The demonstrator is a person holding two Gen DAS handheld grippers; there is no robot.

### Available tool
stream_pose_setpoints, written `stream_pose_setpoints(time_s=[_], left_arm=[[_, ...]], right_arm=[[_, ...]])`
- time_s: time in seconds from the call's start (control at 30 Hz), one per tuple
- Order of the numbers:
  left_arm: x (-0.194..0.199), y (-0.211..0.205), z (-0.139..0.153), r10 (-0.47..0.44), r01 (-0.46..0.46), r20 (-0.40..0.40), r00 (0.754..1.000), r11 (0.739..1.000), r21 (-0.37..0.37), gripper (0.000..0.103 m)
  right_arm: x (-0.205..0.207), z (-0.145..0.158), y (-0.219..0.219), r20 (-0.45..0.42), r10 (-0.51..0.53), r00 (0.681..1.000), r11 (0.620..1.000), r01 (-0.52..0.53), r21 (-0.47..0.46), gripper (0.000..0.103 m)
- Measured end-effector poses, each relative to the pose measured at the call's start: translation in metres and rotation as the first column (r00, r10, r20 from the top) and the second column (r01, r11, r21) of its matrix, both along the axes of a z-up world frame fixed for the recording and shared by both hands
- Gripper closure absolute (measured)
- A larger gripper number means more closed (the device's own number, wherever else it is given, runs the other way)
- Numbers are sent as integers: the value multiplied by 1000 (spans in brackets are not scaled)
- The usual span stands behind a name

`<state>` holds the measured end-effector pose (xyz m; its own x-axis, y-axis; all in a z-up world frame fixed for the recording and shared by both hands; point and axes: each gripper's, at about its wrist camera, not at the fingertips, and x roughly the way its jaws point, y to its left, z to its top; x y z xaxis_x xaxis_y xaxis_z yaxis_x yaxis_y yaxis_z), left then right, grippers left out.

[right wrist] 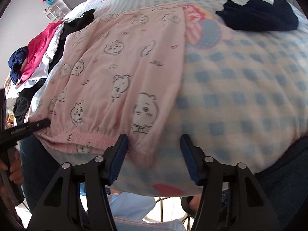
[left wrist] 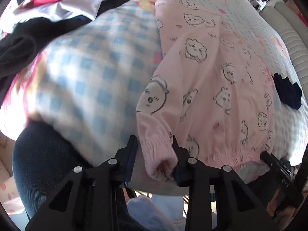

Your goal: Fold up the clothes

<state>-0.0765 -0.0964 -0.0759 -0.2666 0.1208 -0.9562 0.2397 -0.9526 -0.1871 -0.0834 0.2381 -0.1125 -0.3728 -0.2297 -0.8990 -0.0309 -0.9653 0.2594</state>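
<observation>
I see the blue-checked fleece bed blanket (right wrist: 240, 88) carrying the pale pink cartoon-print pyjama bottoms (right wrist: 123, 73), waistband at its near edge. My left tool (left wrist: 154, 150) pinches one waistband corner; my right tool (right wrist: 154, 150) gapes, holding nothing.

Your left gripper (left wrist: 154, 144) pitches steeply down, jaws half-spread; right gripper (right wrist: 154, 144) likewise (jaws wider), pads touching nothing.

Soft matt pink cloth garment (right wrist: 119, 73) with a gathered ribbed waistband, lying on a fuzzy fleece checked blanket (right wrist: 240, 88). Gripper (right wrist: 154, 154) arms are matt black plastic (blue ridged pads (right wrist: 117, 161), shiny metal rivets).
</observation>
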Motion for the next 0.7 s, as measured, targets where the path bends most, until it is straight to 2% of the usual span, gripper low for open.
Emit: stream_pose_setpoints(time_s=[0.03,0.1,0.13,0.17,0.23,0.3,0.33,0.37,0.4,0.43,0.5,0.57,0.6,0.67,0.7], left_arm=[[4,0,2,-3,3,3,1000,1000,12,70],[6,0,5,-18,17,3,1000,996,90,67],[5,0,3,-21,20,2,1000,993,119,58],[3,0,2,-24,23,0,1000,989,149,42],[-2,3,-3,-29,27,10,1000,986,167,39],[-5,9,-7,-29,27,14,999,990,139,49],[-6,12,-5,-34,33,1,999,992,125,66],[-5,15,-1,-40,42,-21,999,992,118,79],[-4,16,5,-46,52,-50,998,991,124,84],[-2,15,12,-54,65,-83,995,988,140,85],[-2,14,22,-62,81,-125,990,984,159,85],[-6,12,15,-59,74,-91,994,982,176,84],[-8,10,8,-51,61,-58,997,980,189,83],[-2,7,-8,-28,26,4,1000,980,198,78],[2,7,-14,-35,32,12,999,979,201,77]], right_arm=[[0,1,2,3,-5,1000,1000,5,-11,49],[-1,2,5,9,-13,1000,999,13,-32,49],[-2,2,4,8,0,1000,999,0,-47,48],[-3,3,4,7,13,1000,998,-13,-62,47],[-8,1,1,11,35,999,995,-34,-91,46],[-11,-1,-2,14,49,999,993,-47,-109,47],[-12,-2,-5,14,54,998,992,-52,-113,65],[-12,1,-9,6,61,998,994,-60,-95,76],[-11,4,-13,-3,69,998,995,-69,-78,80],[-8,9,-15,-28,80,996,994,-82,-70,84],[-6,17,-19,-64,91,994,993,-95,-67,85],[-10,12,-14,-47,84,995,992,-88,-93,79],[-12,4,-11,-15,82,997,991,-83,-104,68],[-18,-14,-12,49,75,996,990,-69,-126,65],[-19,-17,-13,47,70,996,990,-63,-128,63]])
